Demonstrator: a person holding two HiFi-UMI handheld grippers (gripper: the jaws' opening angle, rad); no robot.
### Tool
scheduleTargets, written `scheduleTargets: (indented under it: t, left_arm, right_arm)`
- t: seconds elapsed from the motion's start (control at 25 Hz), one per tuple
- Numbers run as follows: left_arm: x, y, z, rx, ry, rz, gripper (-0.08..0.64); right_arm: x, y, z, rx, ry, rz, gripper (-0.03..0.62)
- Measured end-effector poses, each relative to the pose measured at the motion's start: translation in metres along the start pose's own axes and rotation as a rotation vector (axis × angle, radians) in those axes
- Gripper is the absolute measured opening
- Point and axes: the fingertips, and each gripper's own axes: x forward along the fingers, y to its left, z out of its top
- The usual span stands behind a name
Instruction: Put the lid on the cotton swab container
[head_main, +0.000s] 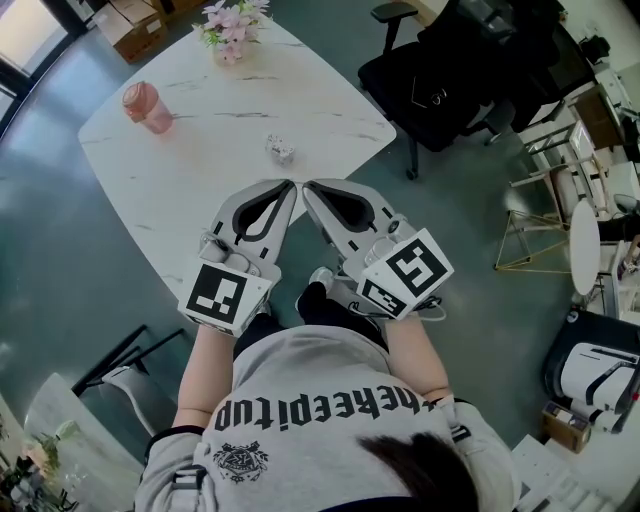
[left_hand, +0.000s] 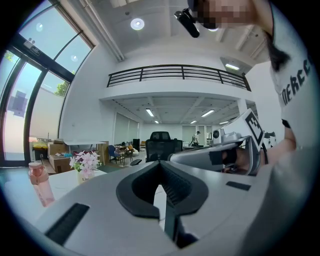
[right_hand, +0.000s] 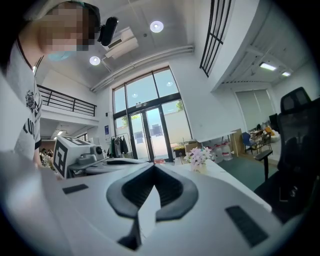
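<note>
Cotton swab container (head_main: 281, 149) is looking small, light and probably thin plastic: likely tipping or skidding on the smooth top, so I'd be pinching it gently across the sides, low down. Lid isn't showing separately, too small to tell. Left gripper (head_main: 290, 184) and right gripper (head_main: 308, 186) are hovering side by side at the marble table's (head_main: 200, 190) near edge, pointing roughly level, tips nearly touching, each with jaws together on nothing. Container is sitting just beyond them, near the right edge. Pink bottle (head_main: 147, 107) is standing by the left corner, flowers (head_main: 232, 25) at the far corner.
</note>
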Motion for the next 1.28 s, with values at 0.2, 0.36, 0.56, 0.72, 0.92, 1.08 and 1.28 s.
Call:
scheduleTargets:
  t: [0.2, 0.36, 0.56, 0.72, 0.92, 1.08, 1.28]
  left_arm:
    - [0.009, -0.004, -0.002, -0.009, -0.01, 0.028, 0.015]
    - [0.016, -0.005, -0.003, -0.007, -0.011, 0.067, 0.015]
    - [0.024, -0.008, -0.006, -0.02, -0.005, 0.112, 0.015]
    - [0.029, -0.009, -0.009, -0.021, -0.004, 0.142, 0.015]
    - [0.03, -0.008, -0.014, -0.026, 0.001, 0.179, 0.015]
    - [0.028, -0.006, -0.016, -0.039, 0.003, 0.201, 0.015]
    - [0.035, 0.006, -0.023, -0.054, 0.006, 0.211, 0.015]
  right_arm:
    - [-0.001, -0.011, 0.0, -0.002, 0.008, 0.045, 0.011]
    - [-0.002, -0.019, 0.001, 0.001, 0.012, 0.077, 0.011]
    - [-0.006, -0.027, -0.001, 0.003, 0.018, 0.118, 0.011]
    - [-0.007, -0.034, -0.003, 0.004, 0.021, 0.144, 0.011]
    - [-0.006, -0.037, -0.007, 0.013, 0.025, 0.167, 0.011]
    - [-0.005, -0.037, -0.009, 0.021, 0.033, 0.184, 0.011]
    - [0.005, -0.045, -0.013, 0.021, 0.046, 0.189, 0.011]
